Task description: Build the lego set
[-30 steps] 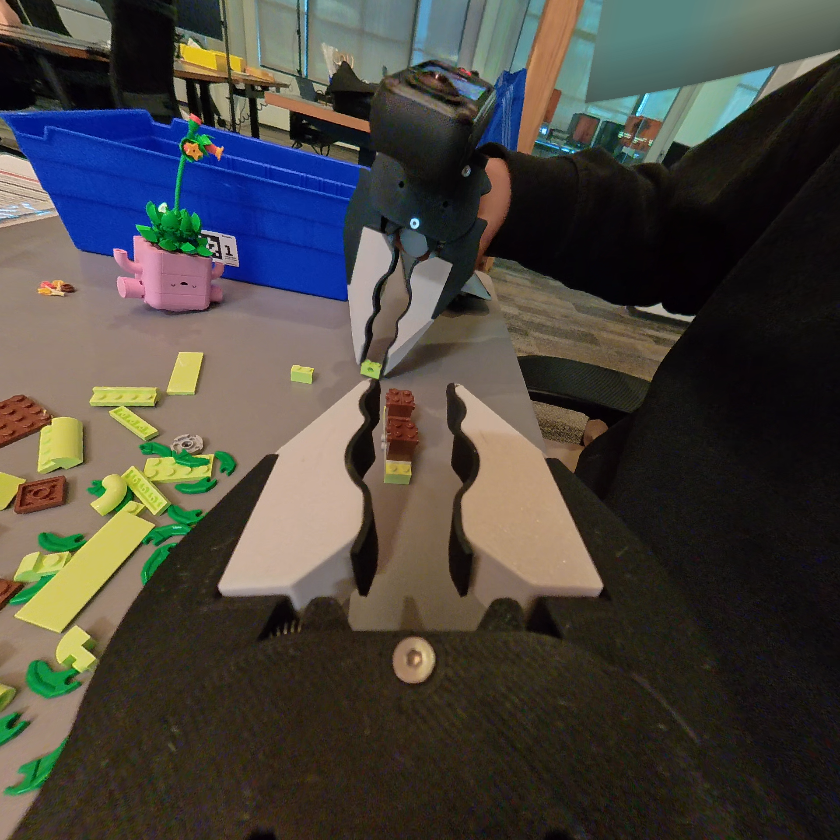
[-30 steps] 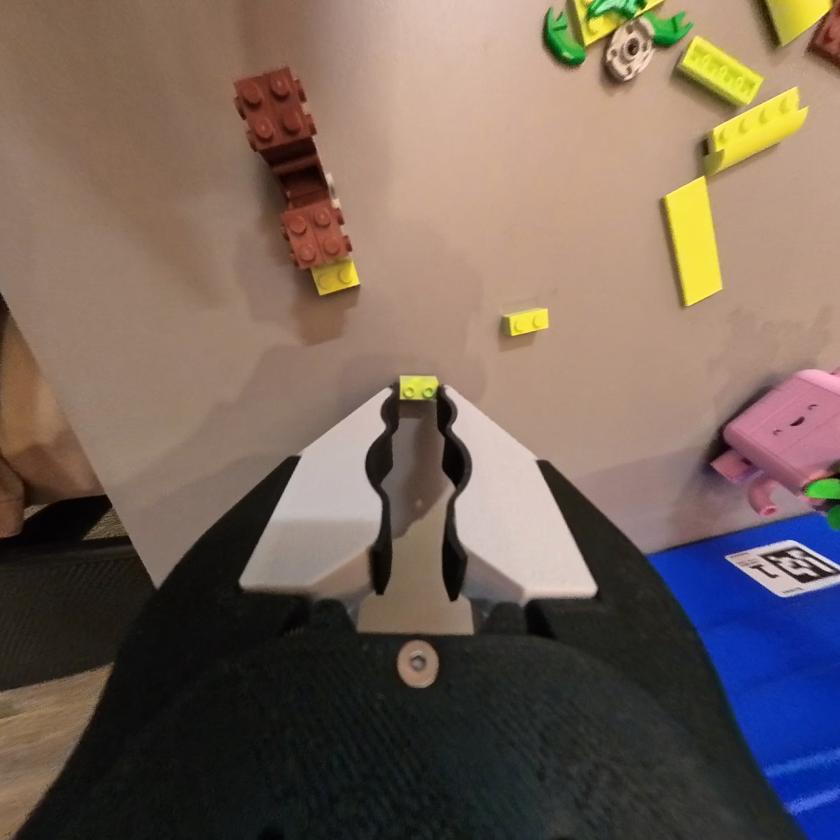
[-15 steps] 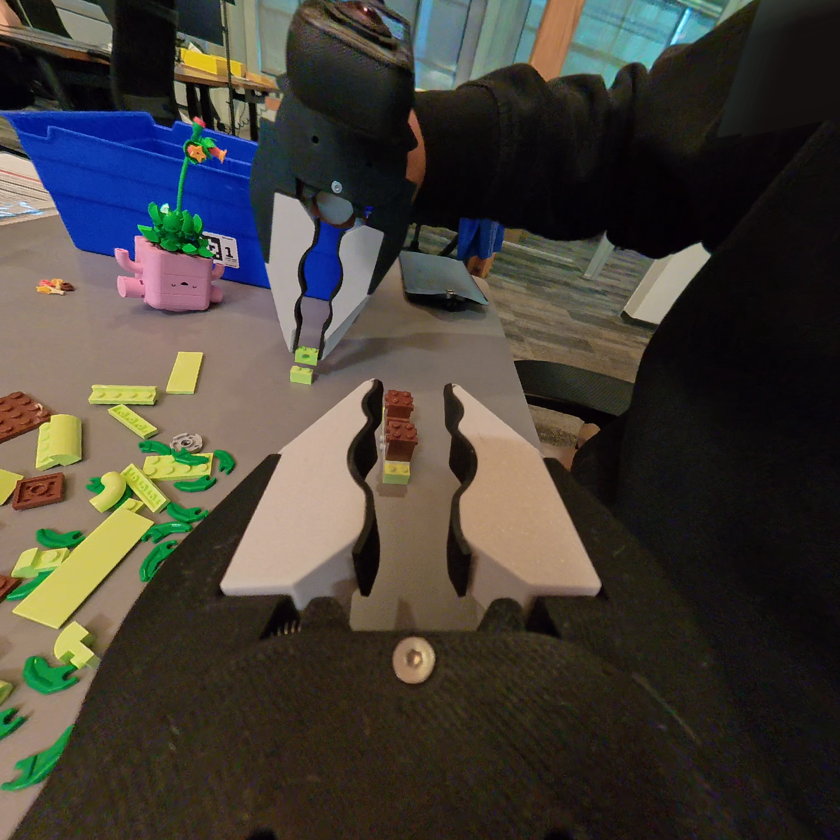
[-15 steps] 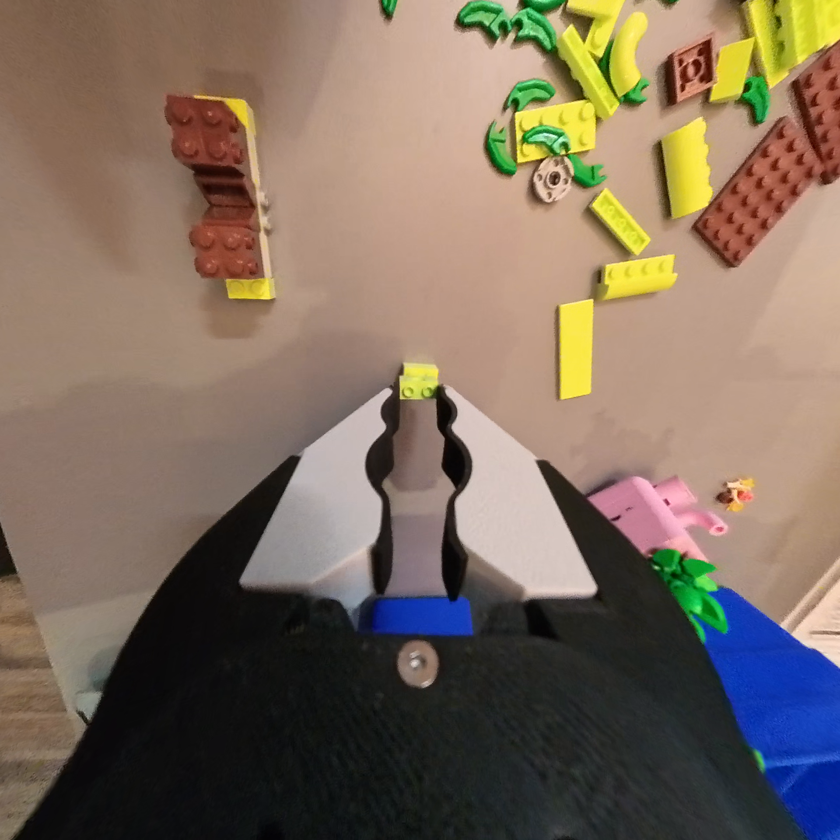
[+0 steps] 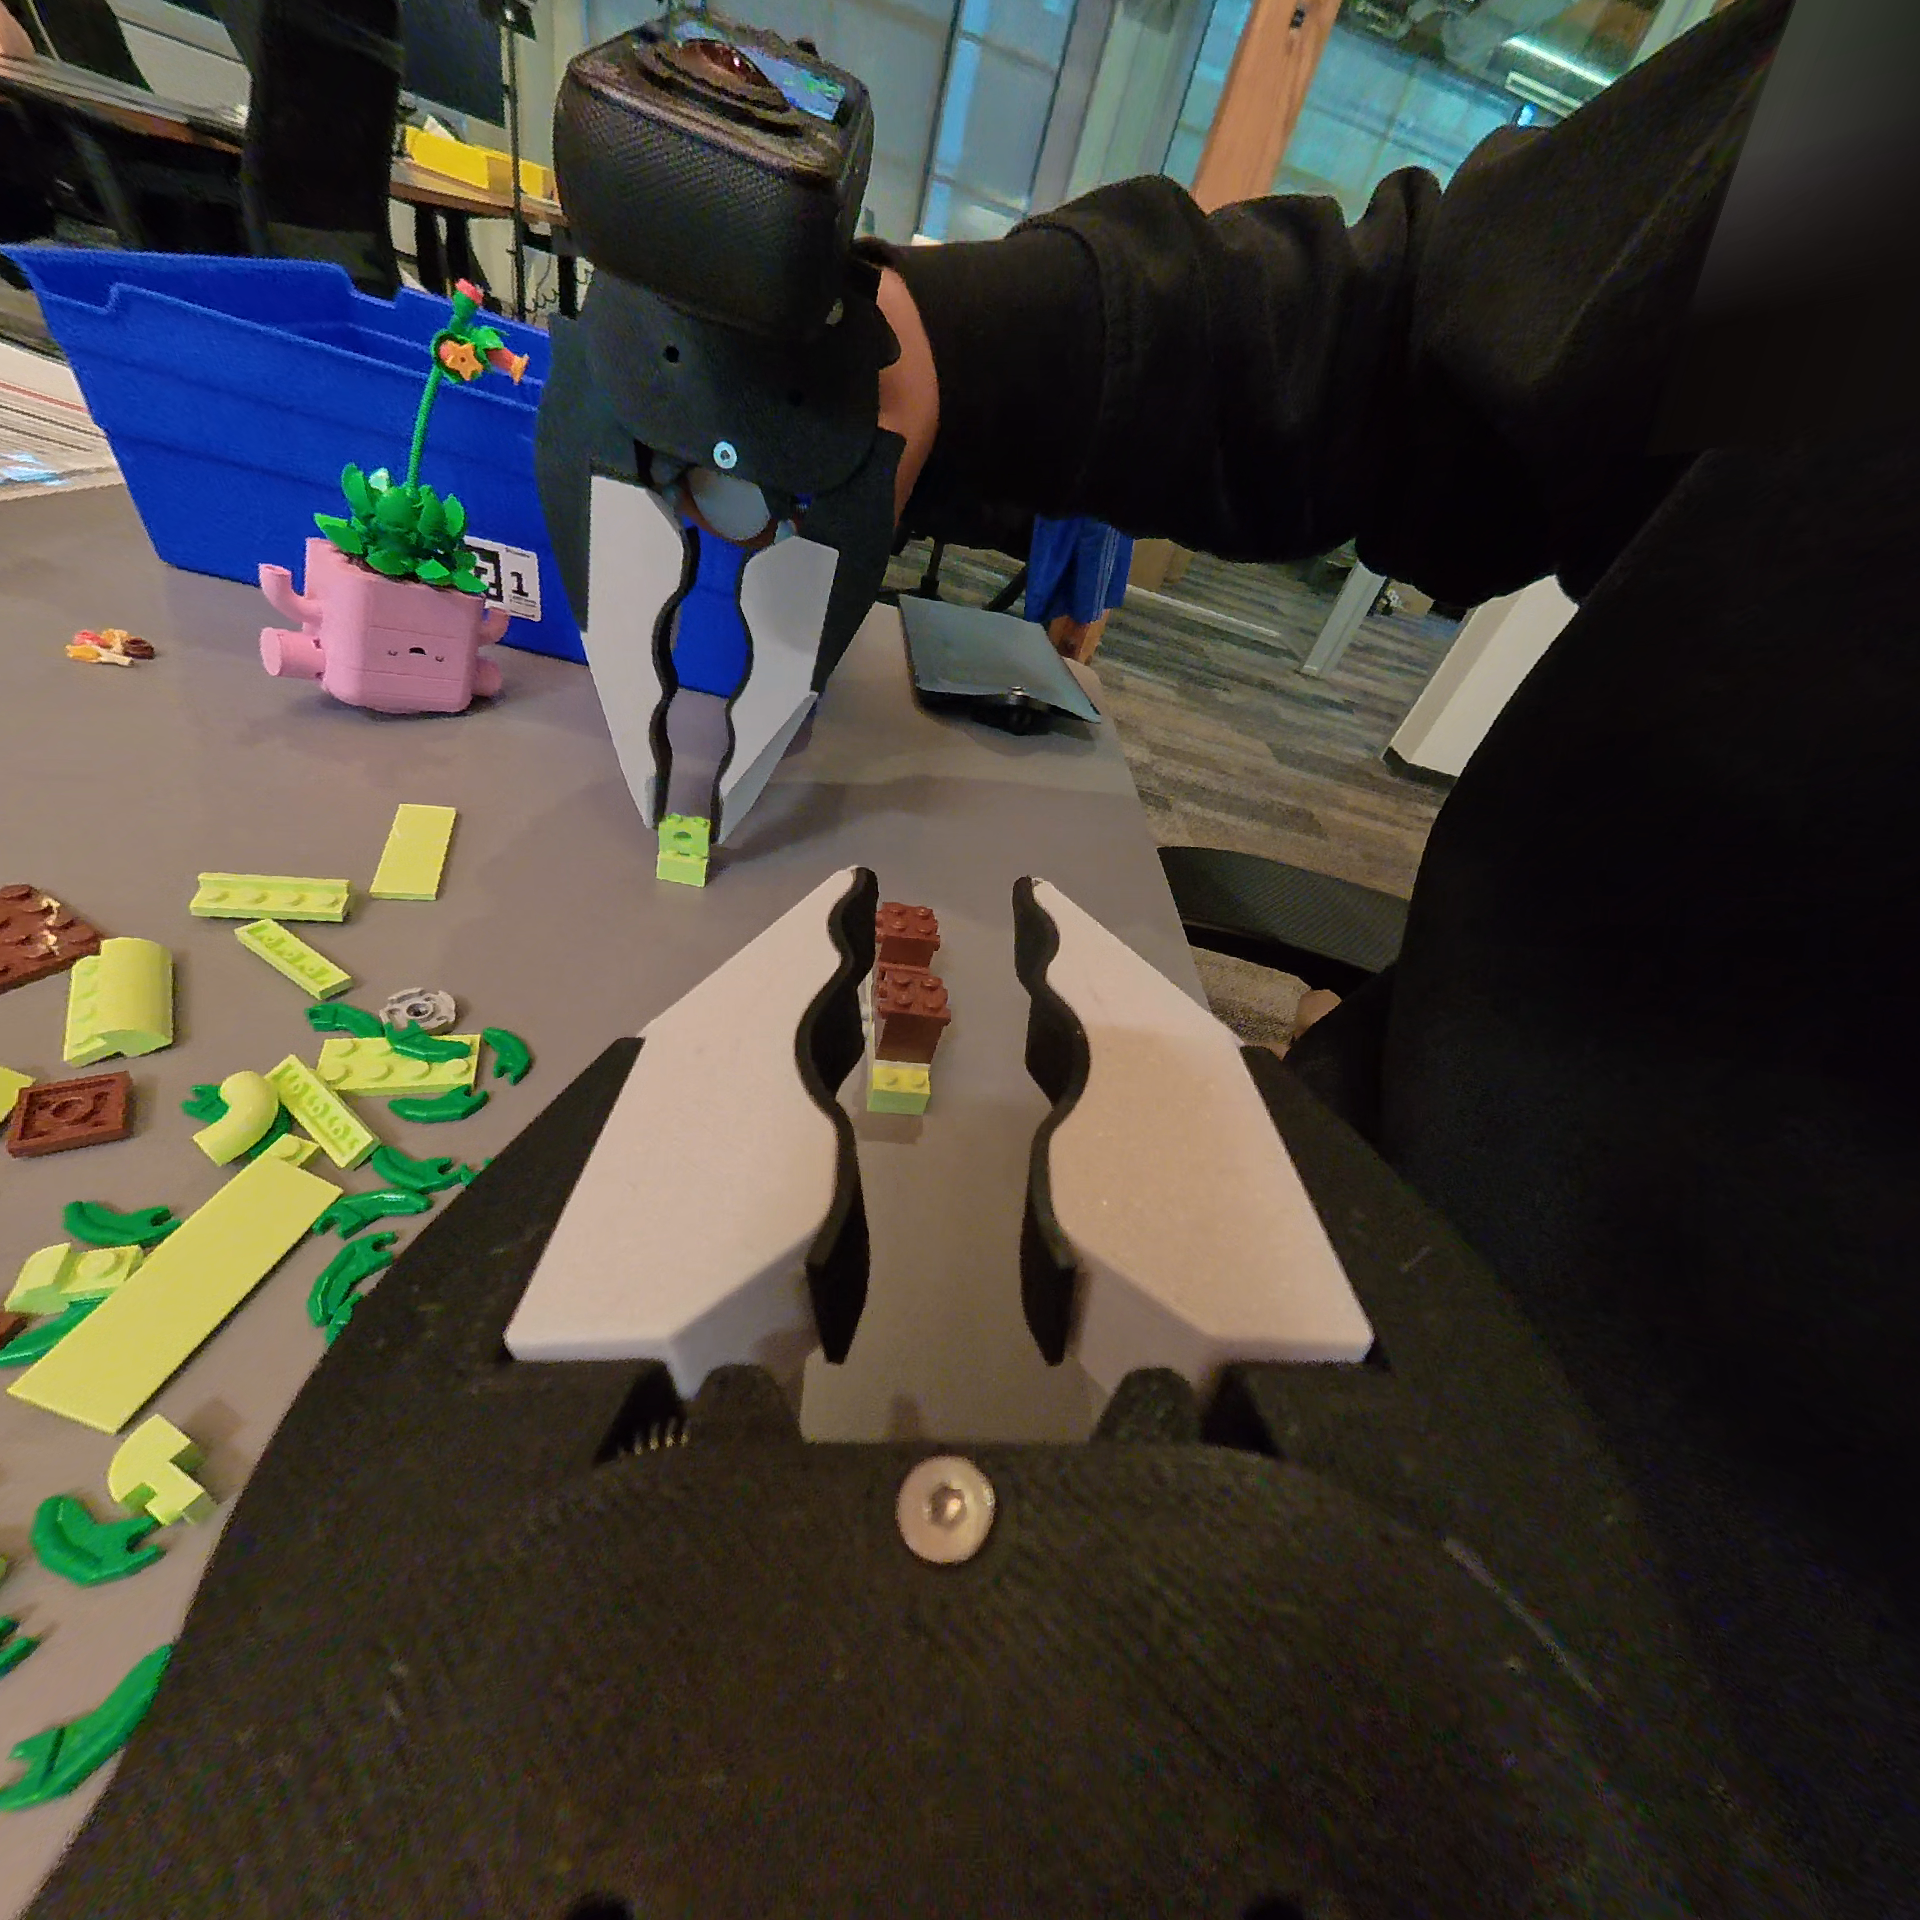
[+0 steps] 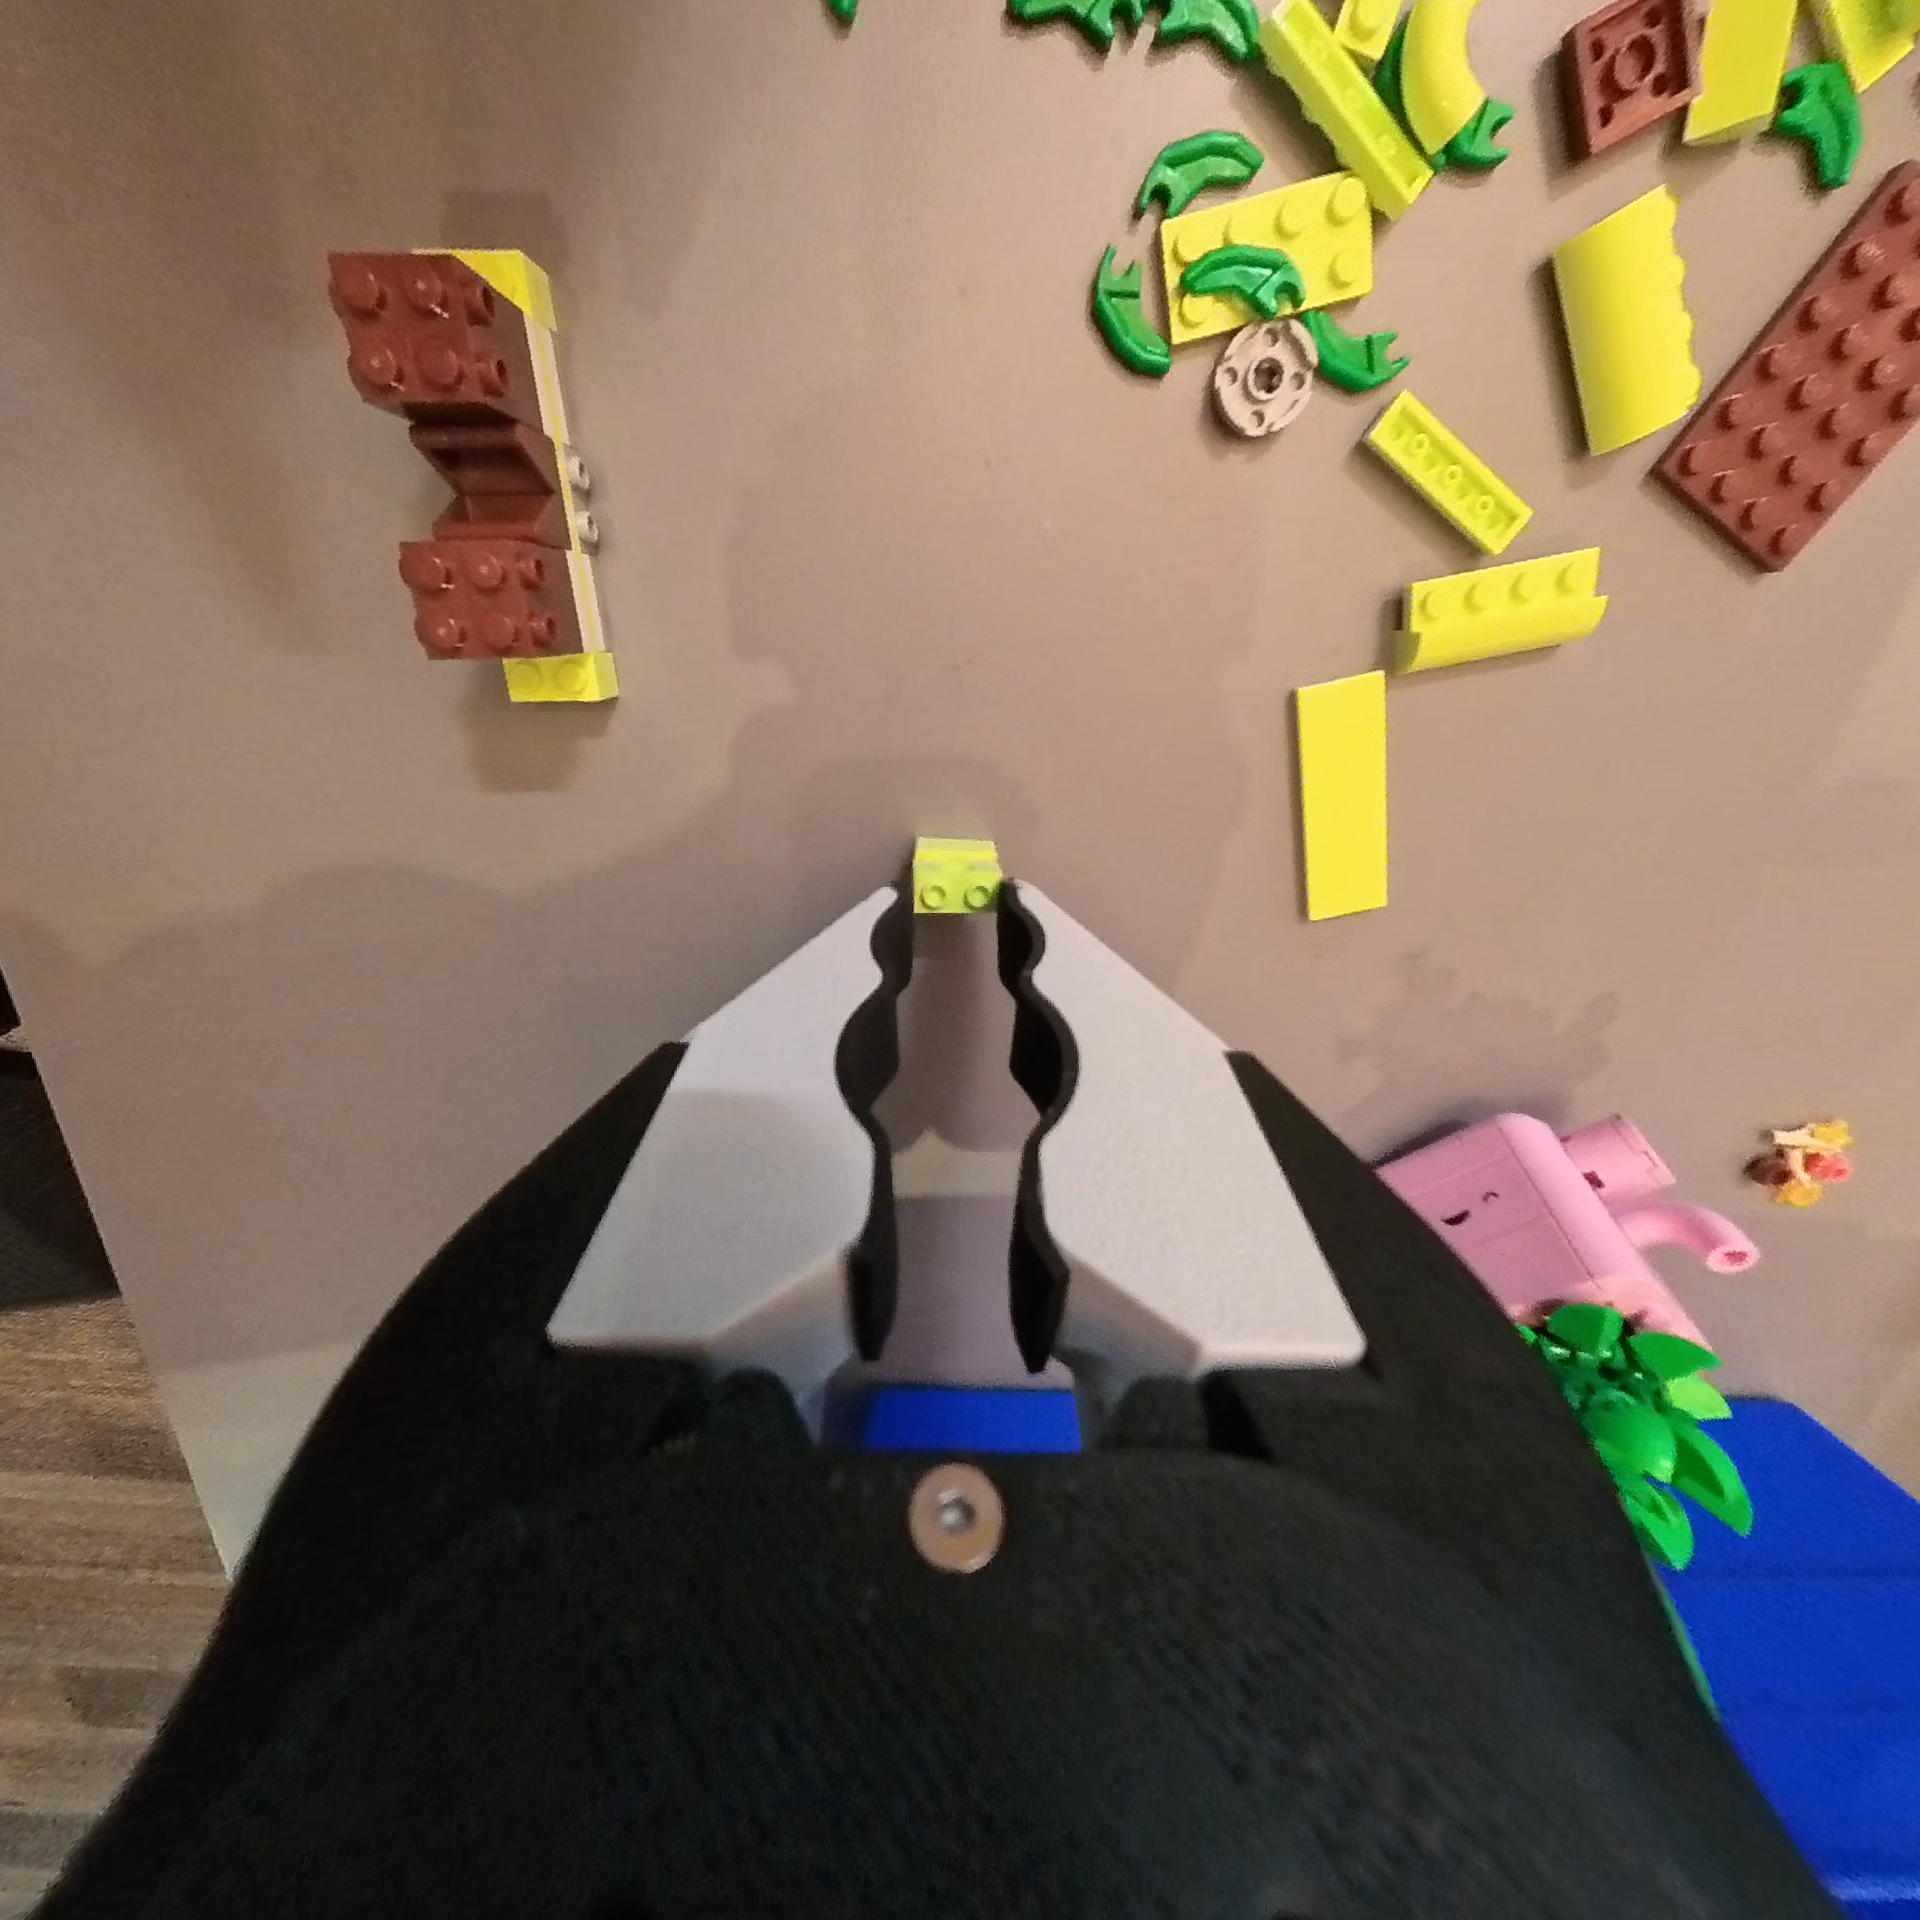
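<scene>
While right gripper [image 6: 957, 896] pinches studded lime brick [image 6: 957, 891], wavy-edged fingers [image 6: 1143, 1091], matte grey table [image 6: 727, 727]

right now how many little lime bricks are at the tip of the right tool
2: the top brick is pinched in the right tool; the bottom brick sits on the table right under it, apparently touching.

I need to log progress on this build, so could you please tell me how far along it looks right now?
Done: a pink flower pot stands finished by the blue bin, and a small brown-and-lime assembly lies between the open left gripper fingers. In hand: the right gripper pinches a small lime brick onto another lime brick on the table. Left: most of it, since many loose pieces lie scattered.
</scene>
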